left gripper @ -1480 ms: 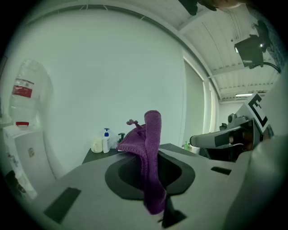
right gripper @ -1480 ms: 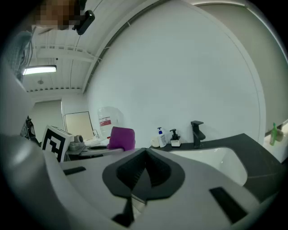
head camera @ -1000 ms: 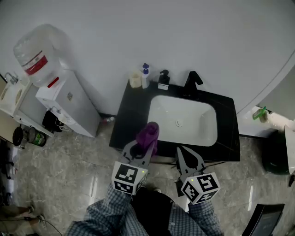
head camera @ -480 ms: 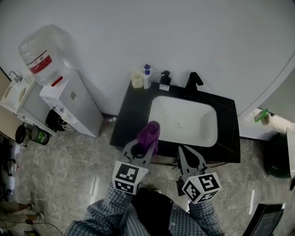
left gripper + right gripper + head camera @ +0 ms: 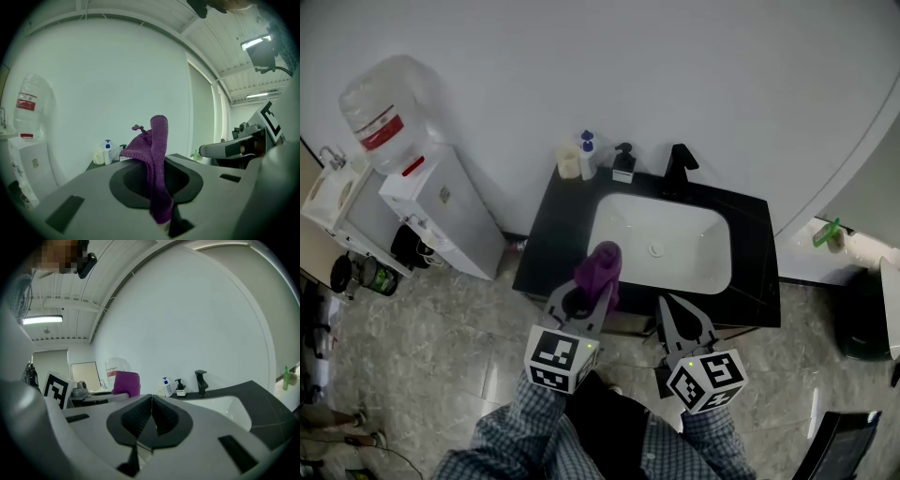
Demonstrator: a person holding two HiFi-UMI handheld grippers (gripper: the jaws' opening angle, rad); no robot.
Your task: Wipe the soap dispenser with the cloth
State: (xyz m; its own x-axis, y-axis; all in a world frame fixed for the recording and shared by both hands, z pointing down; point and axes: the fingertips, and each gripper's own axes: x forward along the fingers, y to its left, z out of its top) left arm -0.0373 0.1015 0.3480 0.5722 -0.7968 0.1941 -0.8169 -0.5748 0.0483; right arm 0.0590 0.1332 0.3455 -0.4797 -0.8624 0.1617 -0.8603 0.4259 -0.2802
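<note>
A black pump soap dispenser on a white base stands at the back of the black counter, left of the black tap; it also shows in the right gripper view as the soap dispenser. My left gripper is shut on a purple cloth, which sticks up between its jaws as the cloth. It hangs over the counter's front edge, far short of the dispenser. My right gripper is shut with nothing in it, near the front of the sink.
A white basin is set in the counter. A blue-capped bottle and a cream cup stand left of the dispenser. A water cooler with a big bottle stands to the left. The floor is tiled.
The view has shifted a little, so the counter sits lower-left in the picture. Both grippers keep their places and their hold.
</note>
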